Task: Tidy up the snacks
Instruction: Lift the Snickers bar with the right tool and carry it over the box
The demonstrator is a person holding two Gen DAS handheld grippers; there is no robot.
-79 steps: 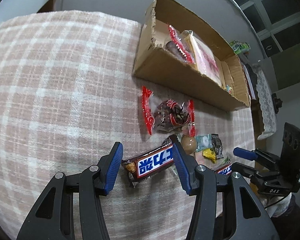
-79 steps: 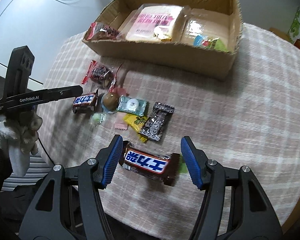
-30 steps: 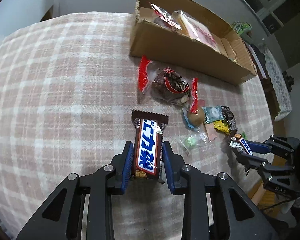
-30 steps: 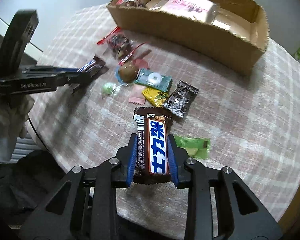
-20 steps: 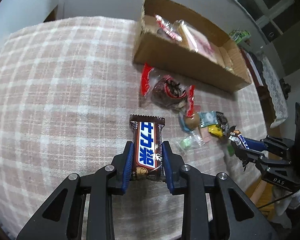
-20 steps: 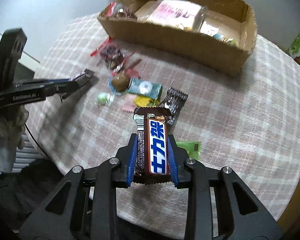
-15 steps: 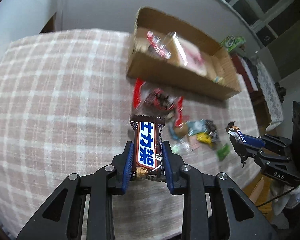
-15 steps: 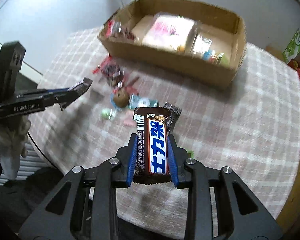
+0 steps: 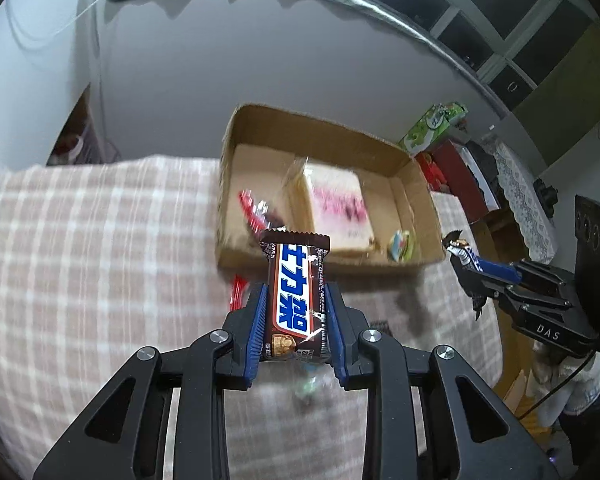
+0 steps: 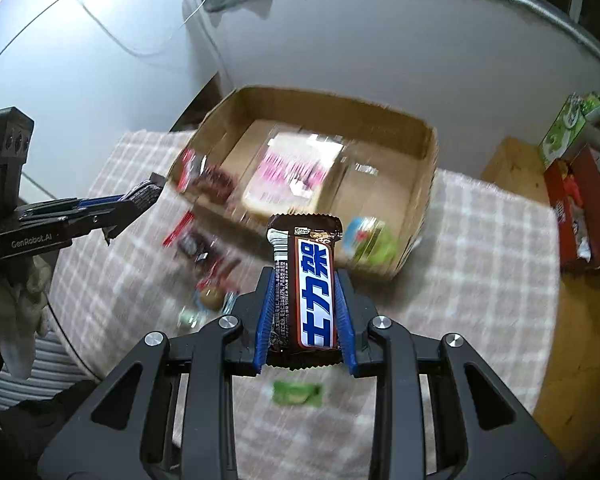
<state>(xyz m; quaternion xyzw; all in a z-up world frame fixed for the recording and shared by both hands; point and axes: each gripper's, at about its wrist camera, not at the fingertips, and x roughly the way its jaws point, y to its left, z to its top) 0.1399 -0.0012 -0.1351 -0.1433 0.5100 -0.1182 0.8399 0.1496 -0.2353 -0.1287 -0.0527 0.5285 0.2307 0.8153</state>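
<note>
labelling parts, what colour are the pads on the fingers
Blue pads, clearest in the right wrist view.

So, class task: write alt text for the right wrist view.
The right gripper clamps a brown chocolate bar above a checked tablecloth. Beyond is an open cardboard box of snacks; the left gripper, at left, holds another bar.

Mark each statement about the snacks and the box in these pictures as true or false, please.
1. The left gripper holds a chocolate bar between its fingers. True.
2. The right gripper is open with nothing in it. False: it is shut on a second chocolate bar.
3. The cardboard box holds nothing. False: a pink-printed packet and other snacks lie inside.
4. A green wrapper lies on the checked tablecloth. True.
5. The box has a closed lid. False: its top is open.
</note>
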